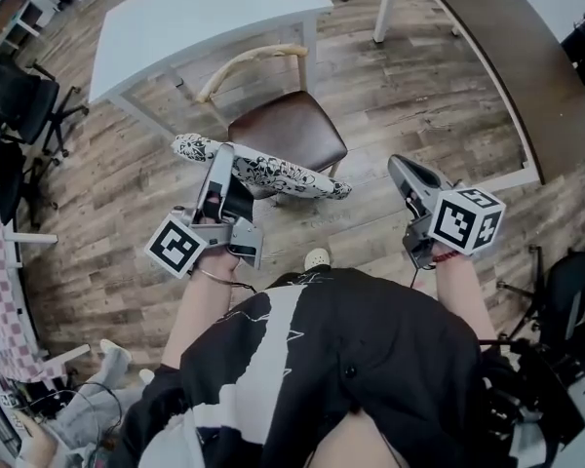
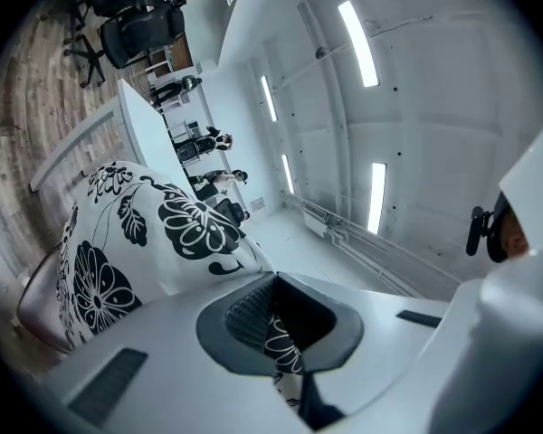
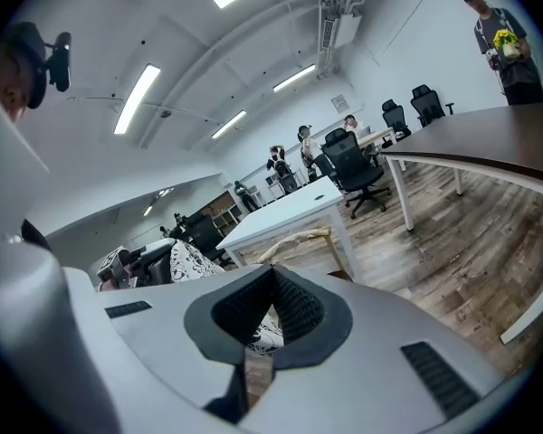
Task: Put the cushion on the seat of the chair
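The cushion (image 1: 273, 175), white with a black flower print, hangs on edge just over the front of the chair's brown seat (image 1: 292, 125); the wooden backrest (image 1: 252, 59) curves behind it. My left gripper (image 1: 224, 160) is shut on the cushion's near edge, and in the left gripper view the printed cloth (image 2: 136, 233) runs pinched between the pads of the left gripper (image 2: 273, 286). My right gripper (image 1: 397, 166) is off to the right, apart from the cushion's end. In its own view the right gripper (image 3: 273, 274) has its tips together, nothing held; the cushion (image 3: 195, 260) shows to its left.
A white table (image 1: 205, 13) stands right behind the chair. A dark curved table (image 1: 507, 57) runs along the right. Black office chairs (image 1: 19, 105) and a checkered cloth (image 1: 0, 291) are at the left. A person (image 3: 502, 39) stands far off beyond the dark table.
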{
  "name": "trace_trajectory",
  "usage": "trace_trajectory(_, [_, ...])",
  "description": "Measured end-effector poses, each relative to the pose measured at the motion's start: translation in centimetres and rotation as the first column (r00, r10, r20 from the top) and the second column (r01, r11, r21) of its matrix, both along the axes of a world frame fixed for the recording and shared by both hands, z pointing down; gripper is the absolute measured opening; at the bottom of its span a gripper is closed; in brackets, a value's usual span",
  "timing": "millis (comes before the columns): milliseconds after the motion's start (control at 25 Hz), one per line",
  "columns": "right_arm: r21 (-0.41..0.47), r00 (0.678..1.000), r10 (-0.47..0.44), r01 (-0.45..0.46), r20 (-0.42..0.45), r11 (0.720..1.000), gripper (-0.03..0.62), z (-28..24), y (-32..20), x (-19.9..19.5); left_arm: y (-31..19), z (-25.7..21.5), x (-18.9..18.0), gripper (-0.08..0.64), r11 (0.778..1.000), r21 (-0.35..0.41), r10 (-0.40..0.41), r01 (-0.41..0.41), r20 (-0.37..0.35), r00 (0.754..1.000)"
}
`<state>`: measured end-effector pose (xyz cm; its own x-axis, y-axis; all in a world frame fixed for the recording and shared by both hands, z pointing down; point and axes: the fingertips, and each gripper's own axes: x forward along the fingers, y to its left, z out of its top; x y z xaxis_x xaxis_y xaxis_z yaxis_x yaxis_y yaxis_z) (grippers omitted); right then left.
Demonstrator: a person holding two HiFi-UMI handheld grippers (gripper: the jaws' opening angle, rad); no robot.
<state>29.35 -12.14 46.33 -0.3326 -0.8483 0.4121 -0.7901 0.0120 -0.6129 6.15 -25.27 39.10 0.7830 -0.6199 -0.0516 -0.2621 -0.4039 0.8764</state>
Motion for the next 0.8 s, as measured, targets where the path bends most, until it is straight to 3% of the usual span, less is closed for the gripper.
trace_trajectory(240, [0.008, 1.0, -0.003, 0.003, -0.017, 1.0, 0.015, -0.5, -0.3, -1.1, -0.5, -0.5, 0.6, 0.011, 1.0, 0.003, 0.017, -0.017, -0.041, 0.999])
trace_trajectory(800, [0.054, 0.999, -0.035, 0.037, -0.037, 0.998, 0.015, -2.0, -3.3, -2.1, -0.8, 0.2, 1.3, 0.011, 0.999, -0.027, 0.043, -0.044, -0.036, 0.998])
